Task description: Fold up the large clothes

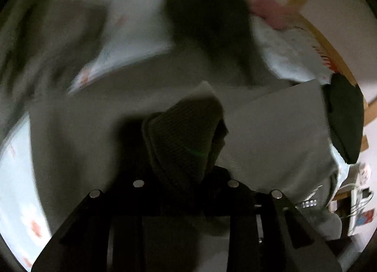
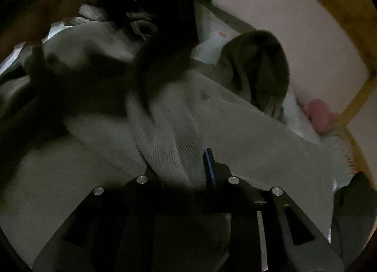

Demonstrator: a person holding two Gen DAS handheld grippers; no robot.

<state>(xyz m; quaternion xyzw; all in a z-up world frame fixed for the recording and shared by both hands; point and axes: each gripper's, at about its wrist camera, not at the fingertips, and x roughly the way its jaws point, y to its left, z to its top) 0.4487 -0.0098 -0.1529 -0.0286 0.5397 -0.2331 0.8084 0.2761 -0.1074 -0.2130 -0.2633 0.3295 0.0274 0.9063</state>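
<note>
Both fingers pinch grey sweater [image 1: 146, 116] cuffs over pale printed bedsheet [image 1: 132, 29], wood bedframe [image 1: 329, 46] behind.

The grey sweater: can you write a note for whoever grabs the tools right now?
Left tool: ribbed sweater cuff between its fingers, looks gripped.
Right tool: another ribbed edge sits between the fingers; grip unclear.
The sweater lies spread on the bed, one part already folded over. A dark garment lies beyond it.
Done: fold begun.
Left: lay both edges down, smooth, finish folding.
</note>
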